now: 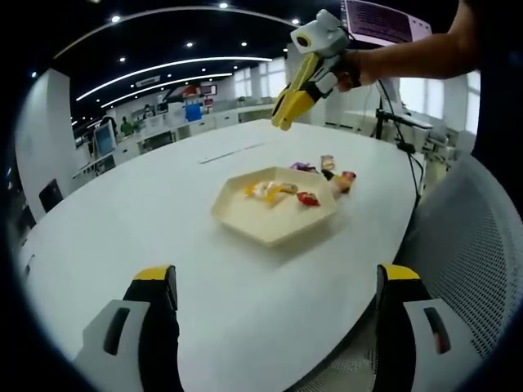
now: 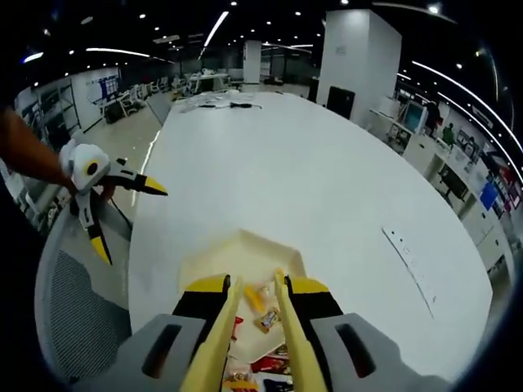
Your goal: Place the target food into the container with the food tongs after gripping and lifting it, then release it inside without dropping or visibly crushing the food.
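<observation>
Wrapped snacks (image 1: 278, 191) in hexagonal tray (image 1: 245, 217)

The right gripper (image 2: 257, 327) and its tongs (image 2: 214, 359) hide part of the tray (image 2: 221, 253) — the snacks (image 2: 265, 306) too small to name.

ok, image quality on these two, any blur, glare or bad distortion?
Left gripper view: sharp, strong fisheye bending the white table edge; tray evenly lit, soft shadow. Right gripper view: ceiling strips give mild sheen on the table, the tongs close and slightly soft.

White oval table (image 1: 147, 212), glossy, reflecting ceiling lights. Grey mesh chair (image 1: 474, 245) at 3 o'clock in left gripper view. Open office beyond: desks, monitors, white pillar (image 2: 359, 49) at 1 o'clock in right gripper view.
</observation>
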